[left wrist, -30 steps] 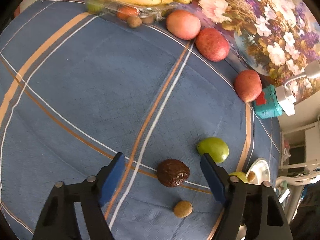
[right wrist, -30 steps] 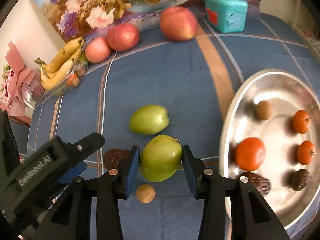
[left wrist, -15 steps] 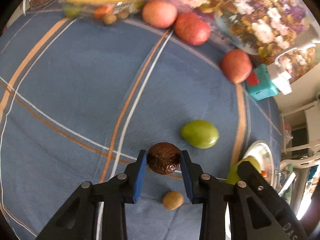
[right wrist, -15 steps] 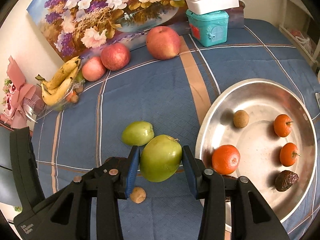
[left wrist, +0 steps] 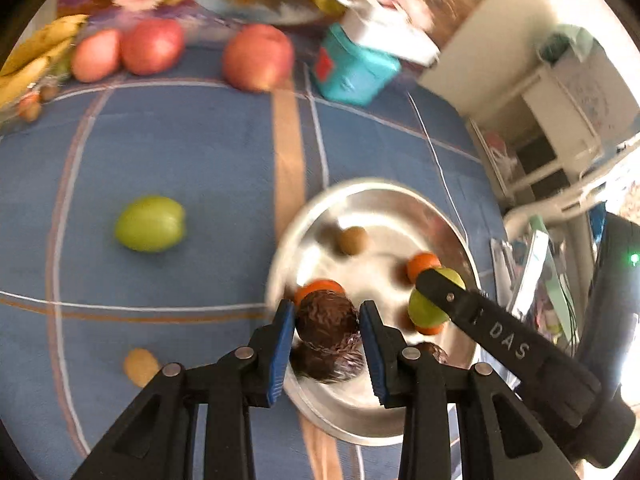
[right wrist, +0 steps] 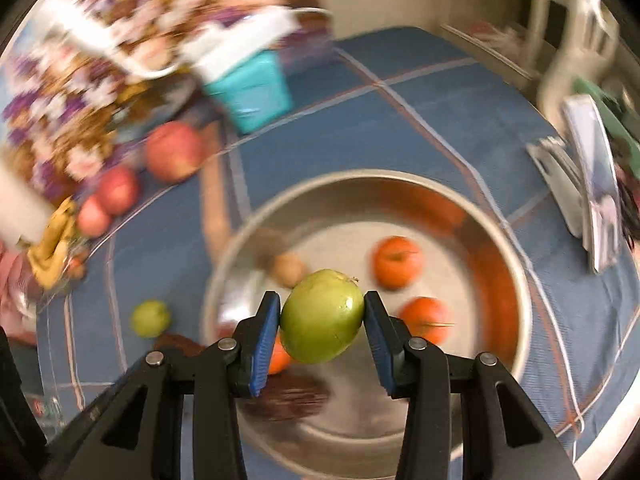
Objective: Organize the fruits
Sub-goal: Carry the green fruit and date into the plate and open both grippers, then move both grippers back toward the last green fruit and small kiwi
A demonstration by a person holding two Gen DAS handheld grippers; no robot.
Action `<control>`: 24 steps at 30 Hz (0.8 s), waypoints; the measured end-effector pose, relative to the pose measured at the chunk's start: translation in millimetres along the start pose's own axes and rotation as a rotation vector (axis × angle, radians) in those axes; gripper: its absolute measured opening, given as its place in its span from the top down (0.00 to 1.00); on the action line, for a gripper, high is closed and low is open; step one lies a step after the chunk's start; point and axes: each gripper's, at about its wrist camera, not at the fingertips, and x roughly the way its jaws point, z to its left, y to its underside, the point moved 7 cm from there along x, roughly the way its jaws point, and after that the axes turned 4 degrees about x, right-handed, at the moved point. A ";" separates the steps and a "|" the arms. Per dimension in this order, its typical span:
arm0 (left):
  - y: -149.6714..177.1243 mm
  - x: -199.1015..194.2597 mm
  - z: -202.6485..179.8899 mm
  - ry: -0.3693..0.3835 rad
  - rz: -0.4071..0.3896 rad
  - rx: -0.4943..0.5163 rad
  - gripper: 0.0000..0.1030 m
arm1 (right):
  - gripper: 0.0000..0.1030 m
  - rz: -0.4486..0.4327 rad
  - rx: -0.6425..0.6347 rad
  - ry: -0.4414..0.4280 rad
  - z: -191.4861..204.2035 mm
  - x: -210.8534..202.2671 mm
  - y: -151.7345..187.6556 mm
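My left gripper [left wrist: 327, 316] is shut on a dark wrinkled fruit [left wrist: 326, 318], held above the near rim of the steel bowl [left wrist: 452, 220]. My right gripper [right wrist: 320, 322] is shut on a green apple [right wrist: 322, 316] and hangs over the same steel bowl [right wrist: 516, 280]; in the left wrist view it comes in from the right with that green apple [left wrist: 424, 314]. In the bowl lie oranges [right wrist: 397, 262], a small brown fruit [right wrist: 289, 270] and a dark wrinkled fruit [right wrist: 292, 394]. A second green apple [left wrist: 150, 229] and a small brown fruit [left wrist: 140, 366] rest on the blue cloth.
Red apples [left wrist: 258, 58] and bananas [left wrist: 34, 50] line the far edge before a floral picture. A teal box [left wrist: 354, 70] stands behind the bowl. White furniture [left wrist: 560, 80] and papers [right wrist: 592, 184] lie past the table's right edge.
The left gripper closed on the dark fruit, lifted it and carried it right to the bowl. The right gripper carried its green apple right until it hangs over the bowl.
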 end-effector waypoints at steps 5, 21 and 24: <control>9.4 4.2 -13.0 -0.010 0.023 0.033 0.62 | 0.57 0.022 0.025 0.003 -18.5 5.0 -3.8; -8.0 -26.4 58.6 -0.234 -0.051 -0.059 0.19 | 0.56 0.005 -0.030 -0.017 2.6 -4.1 -2.9; -7.7 -30.4 86.8 -0.325 -0.052 -0.096 0.05 | 0.38 0.008 -0.054 -0.014 10.5 -2.0 0.7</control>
